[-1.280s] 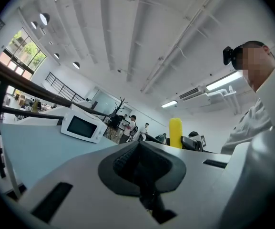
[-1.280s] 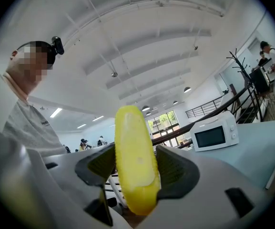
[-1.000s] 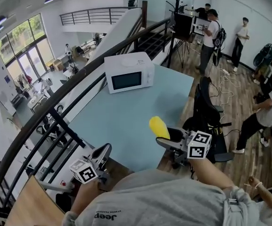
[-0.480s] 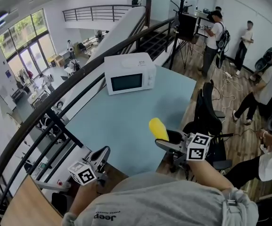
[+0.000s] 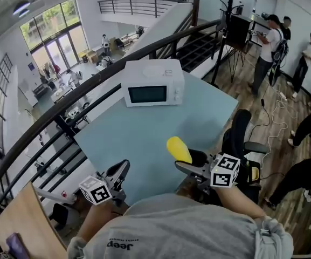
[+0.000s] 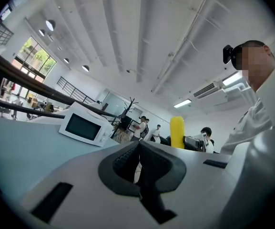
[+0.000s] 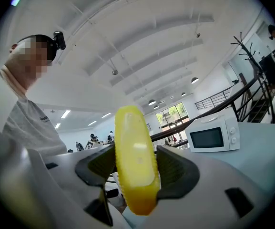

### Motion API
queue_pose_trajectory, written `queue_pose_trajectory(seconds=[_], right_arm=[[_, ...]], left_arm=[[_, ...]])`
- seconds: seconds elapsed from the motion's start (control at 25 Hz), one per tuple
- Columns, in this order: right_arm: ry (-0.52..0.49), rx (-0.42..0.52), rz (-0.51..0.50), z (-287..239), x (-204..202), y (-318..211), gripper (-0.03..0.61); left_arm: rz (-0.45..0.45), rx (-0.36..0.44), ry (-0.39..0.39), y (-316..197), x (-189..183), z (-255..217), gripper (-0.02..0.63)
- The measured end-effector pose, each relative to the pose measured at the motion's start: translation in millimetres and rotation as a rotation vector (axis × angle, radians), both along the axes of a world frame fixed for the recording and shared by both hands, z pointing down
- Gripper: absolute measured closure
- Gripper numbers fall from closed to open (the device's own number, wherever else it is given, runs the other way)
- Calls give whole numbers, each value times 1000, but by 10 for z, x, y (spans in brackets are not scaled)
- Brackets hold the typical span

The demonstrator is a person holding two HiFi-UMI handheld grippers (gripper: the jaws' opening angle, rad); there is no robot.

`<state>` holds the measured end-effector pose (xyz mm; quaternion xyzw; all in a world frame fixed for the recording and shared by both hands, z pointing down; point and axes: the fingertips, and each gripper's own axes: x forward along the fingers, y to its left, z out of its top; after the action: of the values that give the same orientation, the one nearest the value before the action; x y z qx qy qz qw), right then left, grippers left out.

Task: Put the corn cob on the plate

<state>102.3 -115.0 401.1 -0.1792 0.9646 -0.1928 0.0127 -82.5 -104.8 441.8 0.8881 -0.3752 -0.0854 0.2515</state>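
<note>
1. The right gripper (image 7: 136, 170) grips the yellow corn cob (image 7: 133, 151), its jaws wide around it.
2. The cob stands upright above the table's (image 5: 144, 134) near edge.
3. The left gripper (image 6: 138, 162) has its jaws together and holds nothing.

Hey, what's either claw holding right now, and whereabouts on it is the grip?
The right claw clamps the corn cob across its lower half, upper end sticking out. The left claw is shut on nothing.
</note>
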Motion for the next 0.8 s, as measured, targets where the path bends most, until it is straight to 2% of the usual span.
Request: queue_pose_trajectory(seconds=[0.16, 0.28, 0.48, 0.64, 0.8], right_arm=[[-15, -6, -52, 82, 106, -87, 304], [-42, -29, -65, 170, 129, -167, 304], [-78, -19, -27, 279, -44, -482, 304], [-76, -65, 43, 434, -271, -914, 304], [-77, -91, 119, 472, -463, -1230, 304]], left_arm=[[-12, -33, -28, -83, 315, 24, 595], [-22, -47, -75, -183, 328, 32, 595], [-15, -57, -120, -488, -40, 117, 595], [7, -82, -68, -743, -336, 355, 595], [91, -85, -50, -1100, -467, 552, 595]])
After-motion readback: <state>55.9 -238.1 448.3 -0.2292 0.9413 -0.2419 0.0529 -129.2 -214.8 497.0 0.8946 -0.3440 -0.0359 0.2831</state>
